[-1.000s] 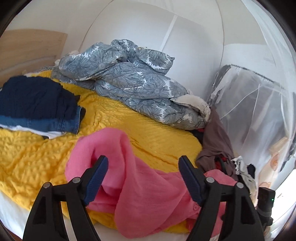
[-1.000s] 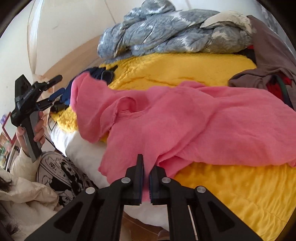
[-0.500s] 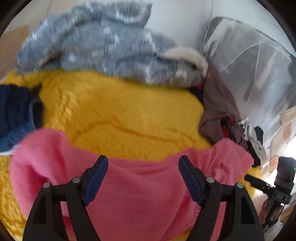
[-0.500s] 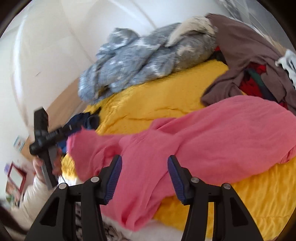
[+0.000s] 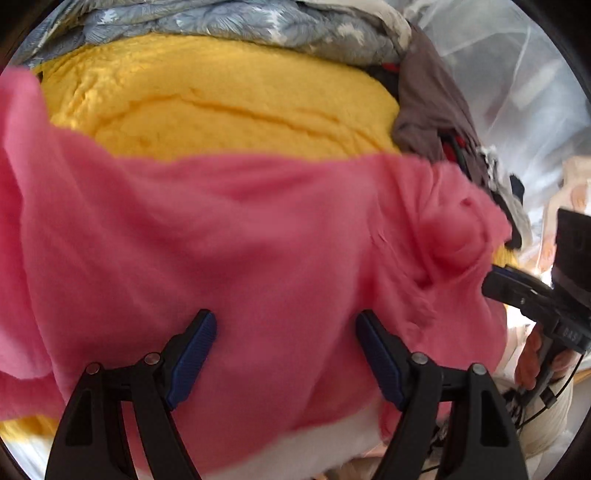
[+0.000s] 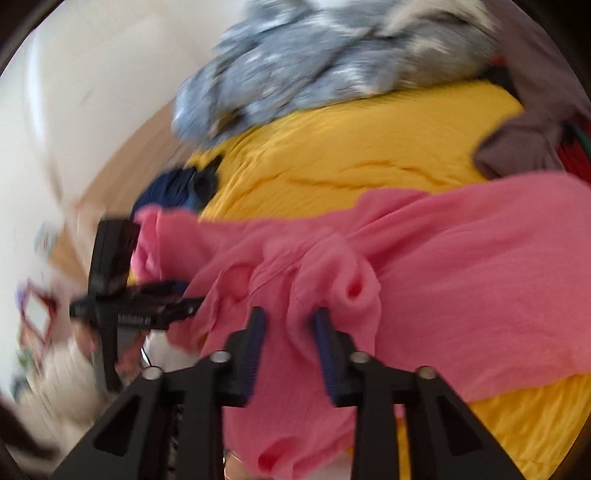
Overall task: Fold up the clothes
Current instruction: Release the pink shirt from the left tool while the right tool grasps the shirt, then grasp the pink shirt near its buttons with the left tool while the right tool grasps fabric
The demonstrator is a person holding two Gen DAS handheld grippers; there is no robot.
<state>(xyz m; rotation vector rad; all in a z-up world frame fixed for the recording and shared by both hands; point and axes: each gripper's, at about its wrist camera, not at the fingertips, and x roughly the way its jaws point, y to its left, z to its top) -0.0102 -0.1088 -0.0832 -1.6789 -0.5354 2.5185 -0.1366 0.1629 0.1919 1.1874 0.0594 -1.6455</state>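
Note:
A pink garment (image 5: 236,236) lies spread across the front of a yellow blanket (image 5: 221,103) on the bed; it also shows in the right wrist view (image 6: 461,280). My left gripper (image 5: 284,354) is open, its jaws wide apart just above the pink cloth. My right gripper (image 6: 290,332) is partly open, with a bunched fold of the pink garment between its blue pads (image 6: 256,343); the pads do not press it. The right gripper also shows at the right edge of the left wrist view (image 5: 524,291), and the left gripper shows in the right wrist view (image 6: 147,310).
A grey flowered duvet (image 5: 258,26) is heaped at the back of the bed. A brown garment (image 5: 432,107) with other clothes lies at the right. Dark blue clothes (image 6: 173,188) sit at the left. A white net (image 5: 517,92) hangs at the right.
Both grippers have moved in low over the pink garment. The right gripper opened from shut, then narrowed around a fold. The garment has been pulled out flatter across the blanket's front.

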